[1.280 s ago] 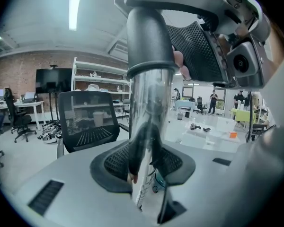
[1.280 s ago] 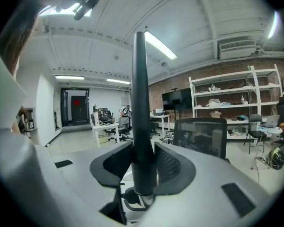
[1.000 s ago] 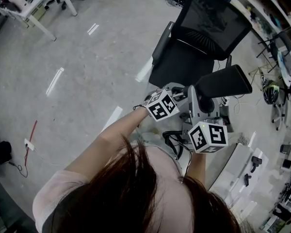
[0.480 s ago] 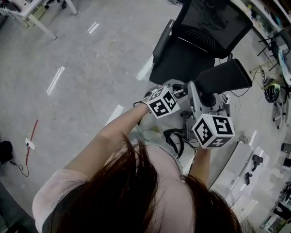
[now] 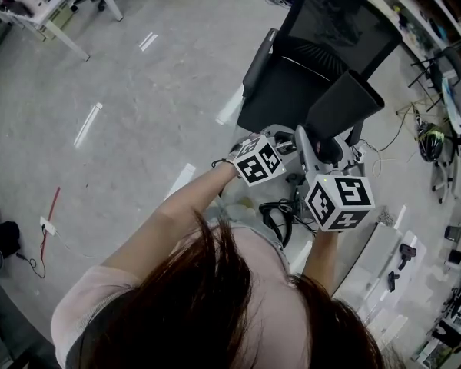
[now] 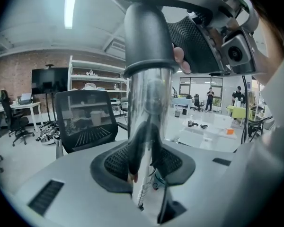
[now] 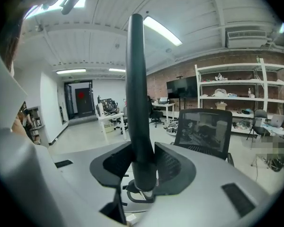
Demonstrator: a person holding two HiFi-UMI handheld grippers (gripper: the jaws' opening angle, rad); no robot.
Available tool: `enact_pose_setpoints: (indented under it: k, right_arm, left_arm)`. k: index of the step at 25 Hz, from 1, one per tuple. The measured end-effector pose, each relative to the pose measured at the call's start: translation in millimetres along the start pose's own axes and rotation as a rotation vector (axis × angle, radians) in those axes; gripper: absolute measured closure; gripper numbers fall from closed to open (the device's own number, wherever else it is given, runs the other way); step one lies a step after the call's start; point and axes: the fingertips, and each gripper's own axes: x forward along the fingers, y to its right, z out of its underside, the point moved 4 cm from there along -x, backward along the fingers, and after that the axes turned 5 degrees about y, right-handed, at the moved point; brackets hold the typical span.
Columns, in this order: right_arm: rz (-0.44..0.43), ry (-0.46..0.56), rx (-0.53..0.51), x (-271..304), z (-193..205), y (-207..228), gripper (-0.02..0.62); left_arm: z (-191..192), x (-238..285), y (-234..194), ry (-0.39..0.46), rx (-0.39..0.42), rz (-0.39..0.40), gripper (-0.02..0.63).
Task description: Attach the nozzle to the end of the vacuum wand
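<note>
1. Since a second ago the nozzle [image 5: 344, 106] has swung from lying out to the right to pointing steeply up the head view. The right gripper's marker cube [image 5: 339, 202] has turned with it.
2. Bare grey floor [image 5: 123, 114] fills the left of the head view. The person's left arm [image 5: 177, 214] reaches across it.
3. Left gripper [image 6: 144, 161]: its jaws are closed on the wand [image 6: 149, 103], a shiny metal tube. The tube stands upright between them and has a grey collar [image 6: 146, 37] at its upper end.
4. A finger [image 6: 179, 58] of the person's other hand shows just beside that collar.
5. Right gripper [image 7: 143, 163]: its jaws clamp the lower end of the nozzle, a long dark piece that rises upright in the right gripper view.
6. The two grippers sit close side by side in front of the person. Whether nozzle and wand touch cannot be told.
7. A black mesh office chair [image 5: 323, 37] stands on the floor beyond both grippers.
</note>
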Motion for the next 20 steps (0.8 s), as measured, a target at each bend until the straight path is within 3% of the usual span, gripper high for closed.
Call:
enact_pose_setpoints:
  k: [7,20]
  right_arm:
    - [-0.005,0.057,0.126,-5.0,2.4,6.4,0.434]
    - [0.035,0.117,0.113,-8.5,6.6,4.4,0.434]
  left_arm:
    - [0.5,-2.1,-2.8,0.011,-0.01,0.004,0.468]
    - [1.1,-1.3,-1.0,-0.004,-0.01,0.002,0.468]
